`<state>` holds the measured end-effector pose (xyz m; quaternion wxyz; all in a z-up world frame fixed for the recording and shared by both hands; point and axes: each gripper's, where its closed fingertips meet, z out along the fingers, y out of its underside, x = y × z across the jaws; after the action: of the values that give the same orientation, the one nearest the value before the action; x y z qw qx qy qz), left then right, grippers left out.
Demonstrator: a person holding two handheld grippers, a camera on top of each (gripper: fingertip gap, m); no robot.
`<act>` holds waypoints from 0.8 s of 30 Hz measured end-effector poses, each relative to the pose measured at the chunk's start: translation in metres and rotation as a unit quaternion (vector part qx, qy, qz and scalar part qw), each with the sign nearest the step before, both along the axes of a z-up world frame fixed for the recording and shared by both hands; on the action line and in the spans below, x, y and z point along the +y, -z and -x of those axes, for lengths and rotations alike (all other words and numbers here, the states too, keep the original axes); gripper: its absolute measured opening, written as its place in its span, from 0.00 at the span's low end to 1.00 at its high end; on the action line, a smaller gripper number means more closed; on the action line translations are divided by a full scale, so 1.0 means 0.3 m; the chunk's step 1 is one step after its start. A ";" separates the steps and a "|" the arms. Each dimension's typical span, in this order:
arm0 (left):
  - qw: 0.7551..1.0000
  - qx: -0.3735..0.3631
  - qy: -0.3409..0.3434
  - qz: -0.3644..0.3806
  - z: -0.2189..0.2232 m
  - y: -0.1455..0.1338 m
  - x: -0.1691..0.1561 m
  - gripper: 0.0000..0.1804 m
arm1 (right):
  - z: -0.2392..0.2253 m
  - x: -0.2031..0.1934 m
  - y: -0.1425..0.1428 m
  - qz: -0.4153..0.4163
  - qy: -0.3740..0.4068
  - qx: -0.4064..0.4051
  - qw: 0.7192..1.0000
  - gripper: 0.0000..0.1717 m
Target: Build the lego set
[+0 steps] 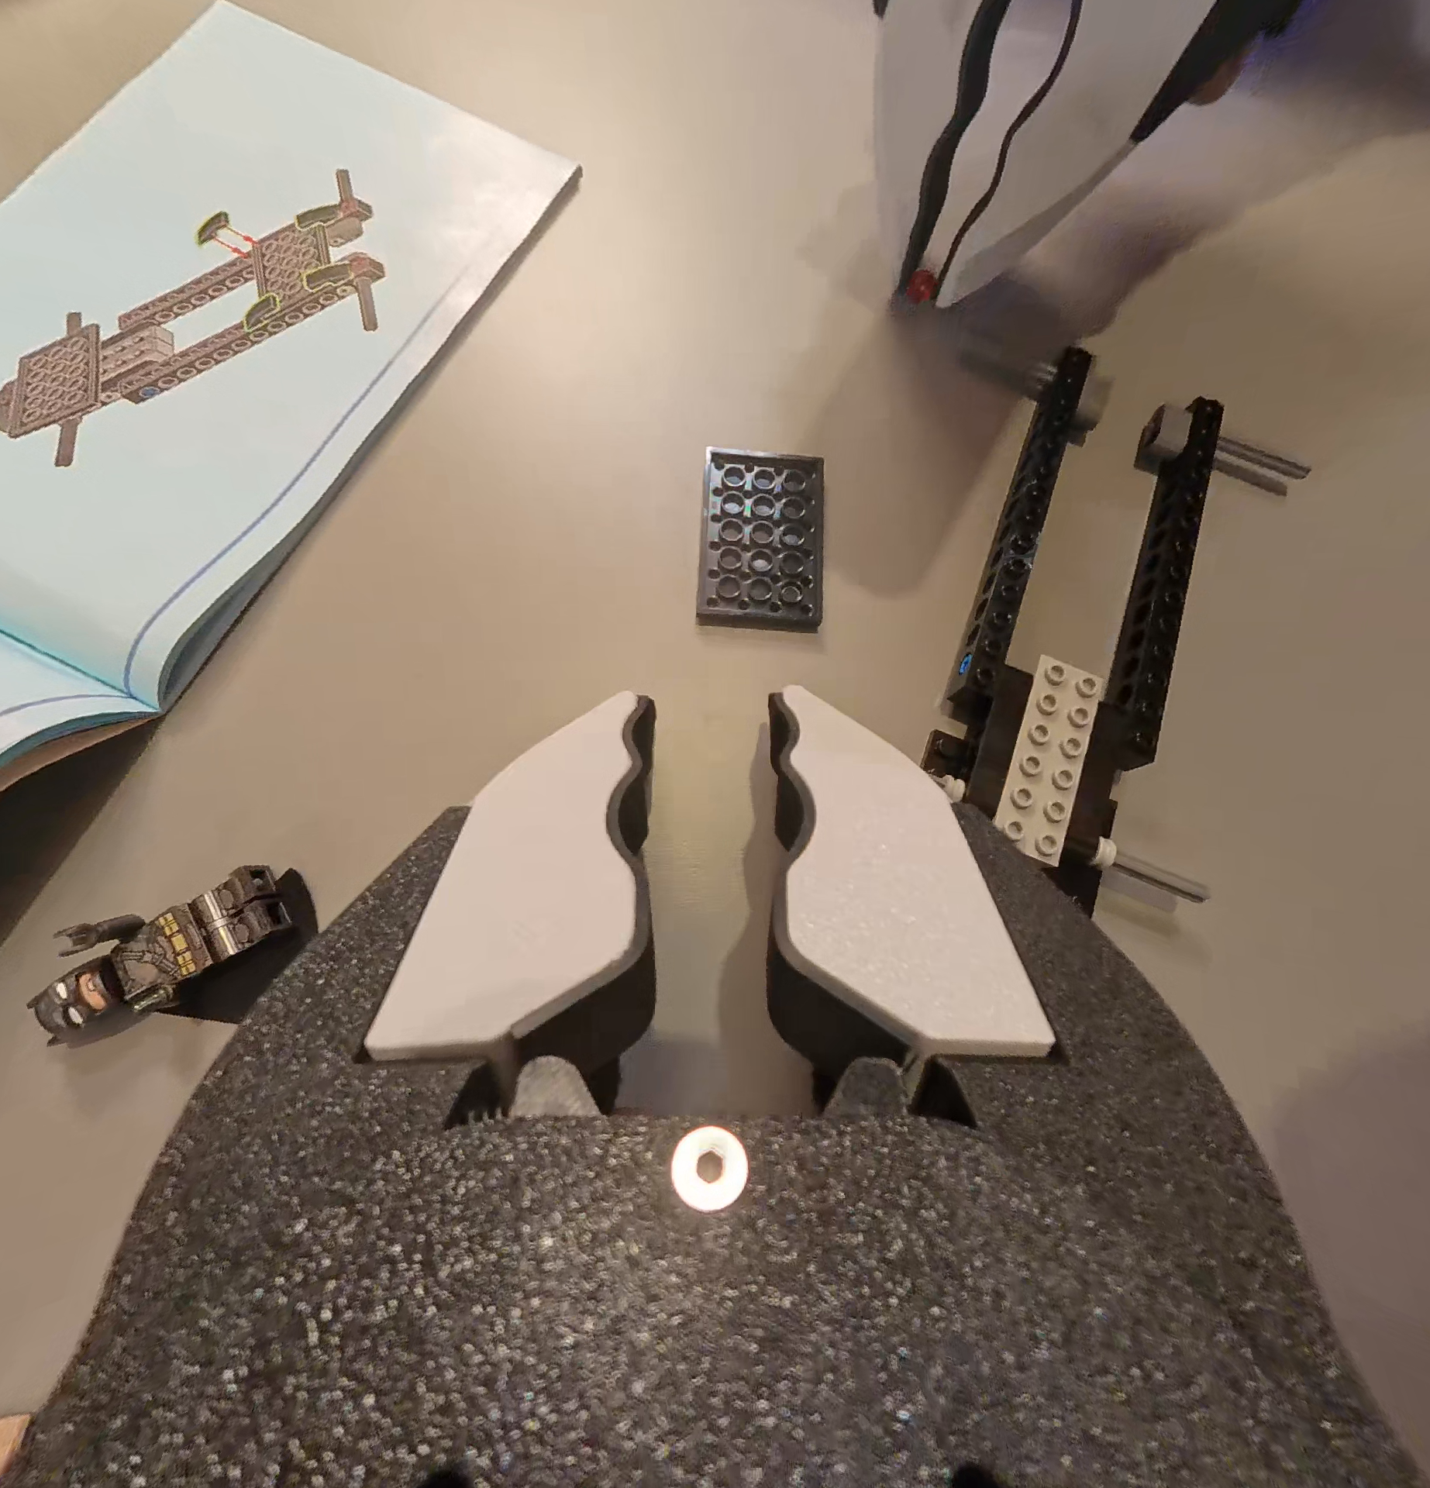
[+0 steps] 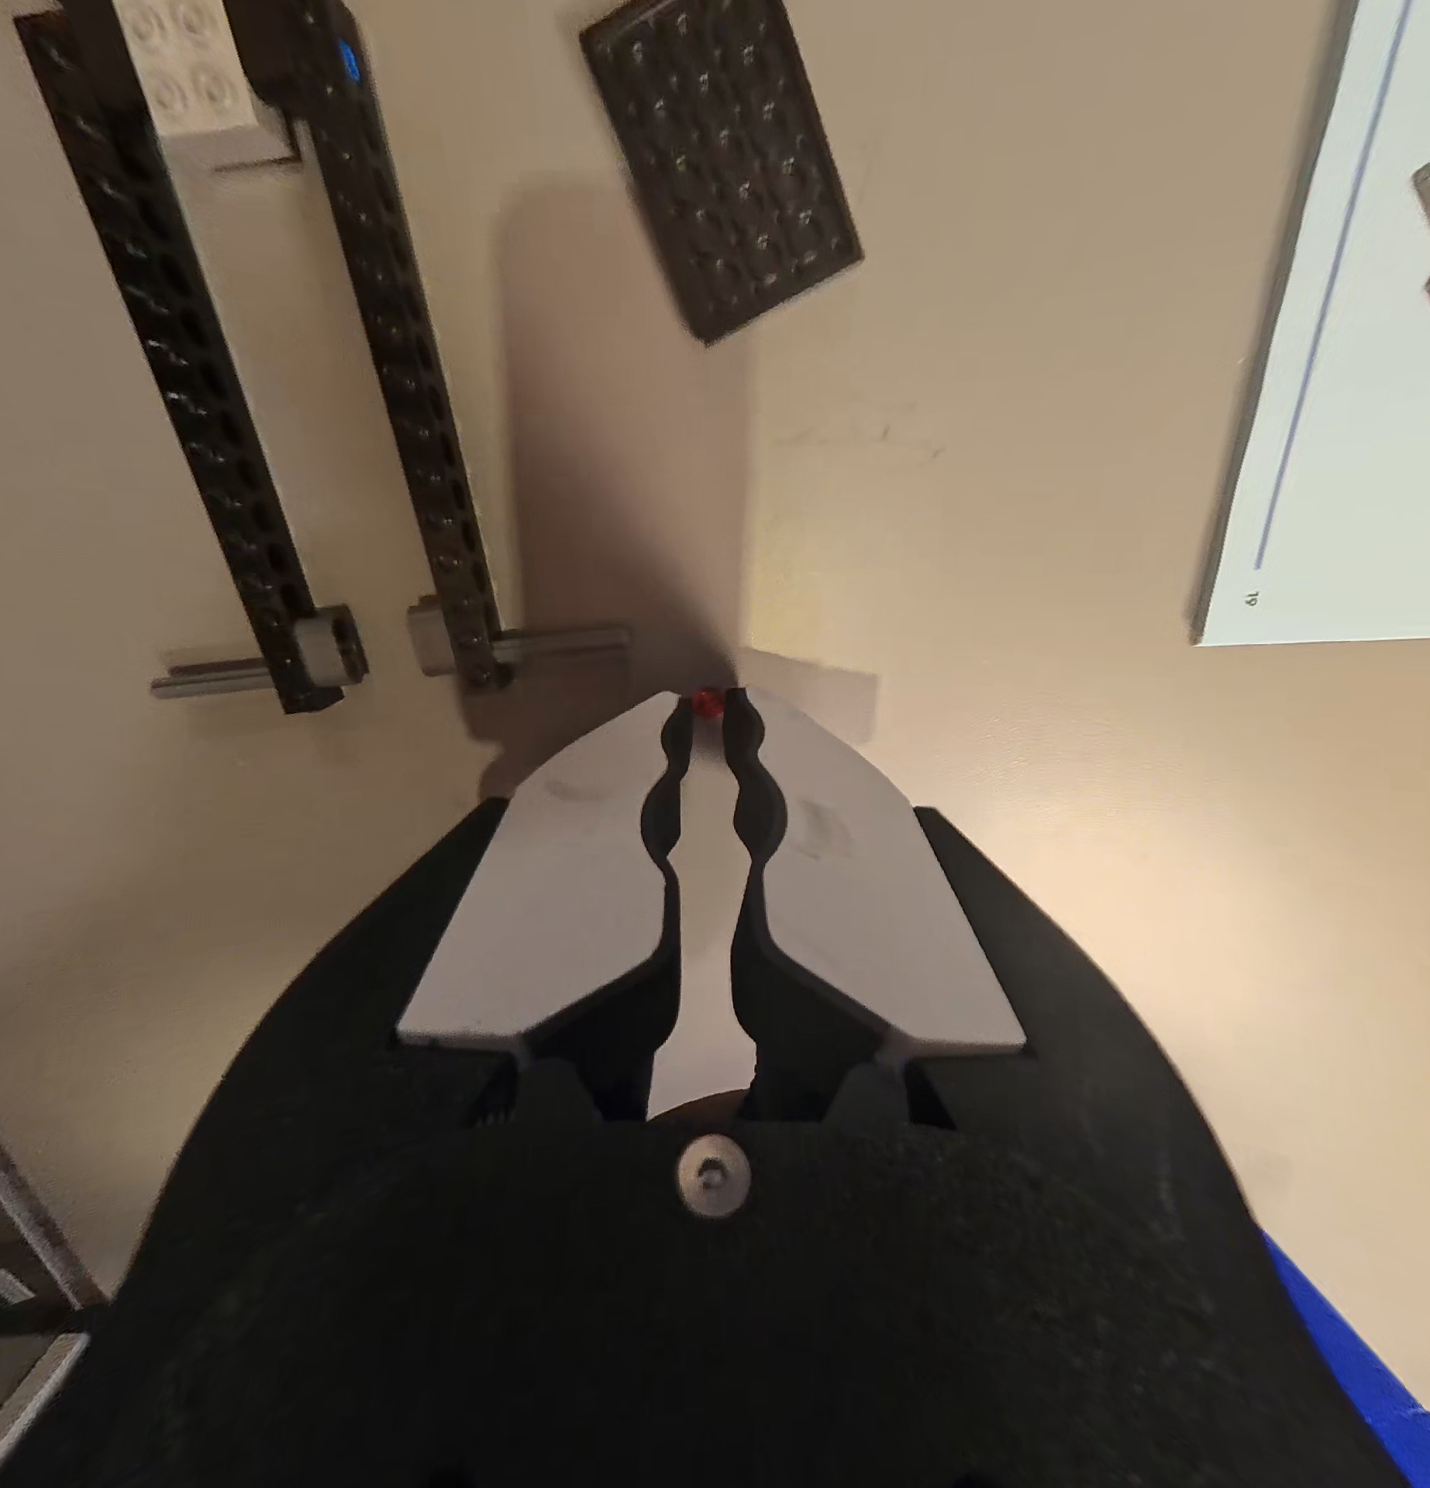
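My left gripper (image 1: 711, 708) is open and empty, low over the tan table, just short of a dark grey studded plate (image 1: 761, 535). My right gripper (image 2: 707, 702) is shut on a small red piece (image 2: 706, 704) pinched at its very fingertips, close above the table. The left wrist view shows it too, at the top right, with the red piece (image 1: 924, 283) at its tip (image 1: 929, 291). A black frame of two long holed beams (image 1: 1017, 547) with grey axles and a light grey plate (image 1: 1054, 757) lies to the right of my left gripper. The frame also shows in the right wrist view (image 2: 405, 354), at the upper left.
An open light-blue instruction booklet (image 1: 236, 386) lies at the left, and its page edge shows in the right wrist view (image 2: 1356, 338). A dark toy figure (image 1: 164, 950) lies on its back at the lower left. The plate also shows in the right wrist view (image 2: 723, 169). Some 15 cm of space lies between my two pairs of fingers. To the dark grey studded plate (image 1: 761, 535): left tips about 5 cm, right tips about 10 cm. My right wrist view (image 2: 725, 124) looks at it from another angle.
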<state>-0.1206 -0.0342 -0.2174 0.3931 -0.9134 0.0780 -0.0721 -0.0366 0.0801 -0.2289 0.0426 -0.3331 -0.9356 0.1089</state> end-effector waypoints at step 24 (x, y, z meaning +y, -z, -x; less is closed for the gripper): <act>0.999 -0.036 -0.009 0.011 0.008 0.003 0.002 0.15 | -0.296 0.592 -0.413 -0.048 0.203 0.097 0.973 0.12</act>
<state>-0.1232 -0.0337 -0.2182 0.3864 -0.9150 0.0548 -0.1026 0.0523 0.2577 -0.1051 0.1703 -0.5015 -0.8440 0.0850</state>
